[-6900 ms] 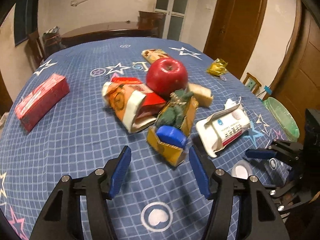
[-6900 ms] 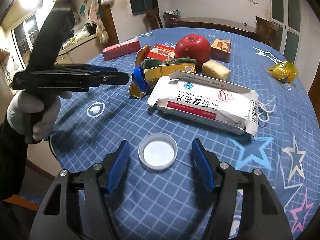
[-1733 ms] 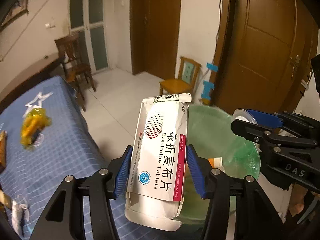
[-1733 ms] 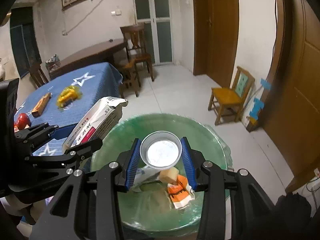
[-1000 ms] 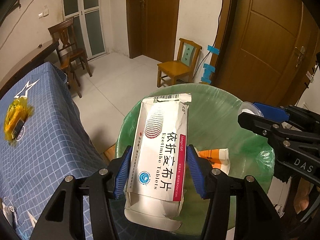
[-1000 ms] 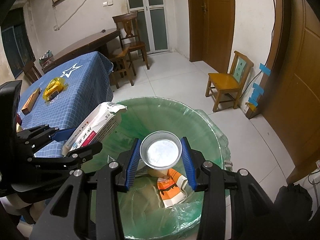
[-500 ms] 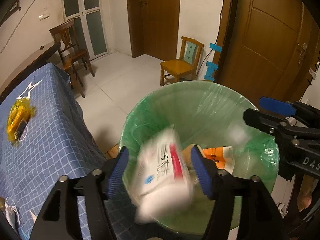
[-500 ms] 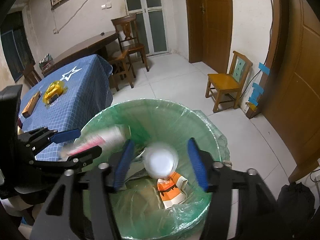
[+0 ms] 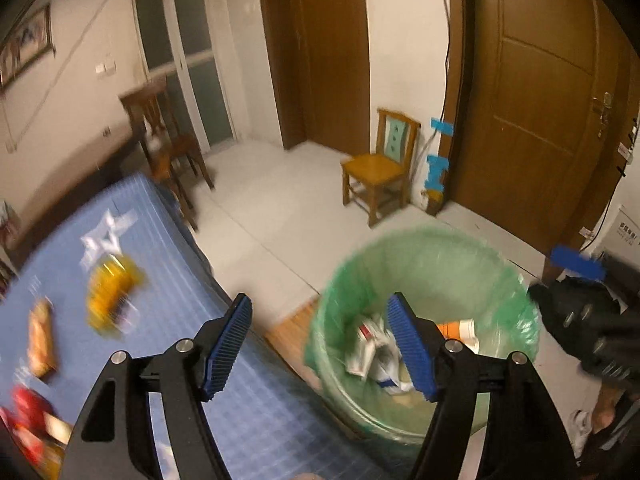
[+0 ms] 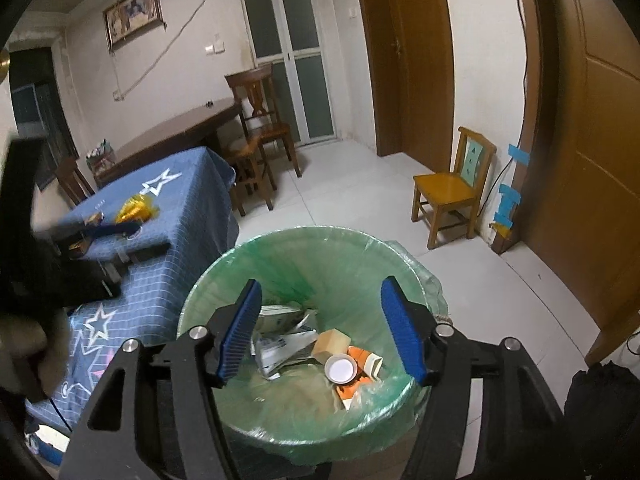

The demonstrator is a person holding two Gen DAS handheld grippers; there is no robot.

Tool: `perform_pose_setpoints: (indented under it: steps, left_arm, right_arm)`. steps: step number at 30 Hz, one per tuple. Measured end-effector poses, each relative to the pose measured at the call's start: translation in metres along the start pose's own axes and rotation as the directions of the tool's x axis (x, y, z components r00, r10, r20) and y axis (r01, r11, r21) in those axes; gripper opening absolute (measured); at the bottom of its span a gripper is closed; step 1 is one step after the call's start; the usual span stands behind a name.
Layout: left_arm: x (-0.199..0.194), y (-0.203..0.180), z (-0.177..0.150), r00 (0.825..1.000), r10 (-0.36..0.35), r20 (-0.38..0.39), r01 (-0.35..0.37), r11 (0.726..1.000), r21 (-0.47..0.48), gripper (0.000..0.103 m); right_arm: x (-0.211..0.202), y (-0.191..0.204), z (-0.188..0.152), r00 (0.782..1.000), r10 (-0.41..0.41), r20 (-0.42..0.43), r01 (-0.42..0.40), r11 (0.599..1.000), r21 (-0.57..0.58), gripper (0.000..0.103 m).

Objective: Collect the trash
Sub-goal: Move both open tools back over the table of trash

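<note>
Right wrist view: we look straight down into the green-lined trash bin (image 10: 280,264), where the white plastic lid (image 10: 340,369) lies face up on an orange-and-white carton (image 10: 360,376), just beside a tan block (image 10: 331,342). The crumpled white tablet box (image 10: 280,336) rests against the bin's left side, partly hidden behind our right gripper's (image 10: 320,330) left finger. That gripper hangs over the bin with its blue pads wide apart and nothing between them.

In the left wrist view, blurred, our left gripper (image 9: 320,346) is likewise spread and empty, straddling the gap between the bin (image 9: 400,256) and the edge of the blue checked tablecloth (image 9: 240,420). The tablet box (image 9: 370,346) shows inside the bin, its right part covered by the right pad. On the cloth lie a yellow wrapper (image 9: 110,292), a brown packet (image 9: 40,338) and something red (image 9: 28,408) too smeared to name. A small wooden chair (image 10: 452,188) stands well apart by the door.
</note>
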State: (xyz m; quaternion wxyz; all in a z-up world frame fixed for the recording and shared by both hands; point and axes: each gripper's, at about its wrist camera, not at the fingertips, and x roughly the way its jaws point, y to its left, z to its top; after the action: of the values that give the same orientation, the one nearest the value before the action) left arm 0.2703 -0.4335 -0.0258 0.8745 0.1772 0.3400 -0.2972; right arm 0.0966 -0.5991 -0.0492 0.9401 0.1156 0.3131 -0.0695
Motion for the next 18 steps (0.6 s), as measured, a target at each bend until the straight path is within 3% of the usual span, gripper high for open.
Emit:
perform_pose_setpoints:
  steps: [6,9,14,18]
  left_arm:
    - [-0.084,-0.002,0.070,0.996,0.076,0.054,-0.082,0.991,0.108,0.072]
    - [-0.112,-0.004,0.092,0.993,0.111,0.043,-0.115,0.986,0.118,0.072]
    - [-0.176,-0.008,0.100,0.985,0.143,0.092,-0.157,0.974,0.163,0.072]
    - [-0.226,0.017,0.096,0.989,0.103,0.103,-0.115,0.987,0.110,0.077]
  right_arm:
    - [-0.013,0.022,-0.004,1.000,0.014,0.018,-0.014,1.000,-0.009,0.063]
    - [-0.011,0.037,-0.006,0.999,0.039,0.018,-0.039,0.999,-0.002,0.064]
    - [-0.001,0.068,-0.019,0.997,0.077,-0.023,-0.077,0.997,-0.004,0.065]
    - [0.001,0.081,-0.030,0.996,0.068,-0.059,-0.070,0.997,-0.021,0.065]
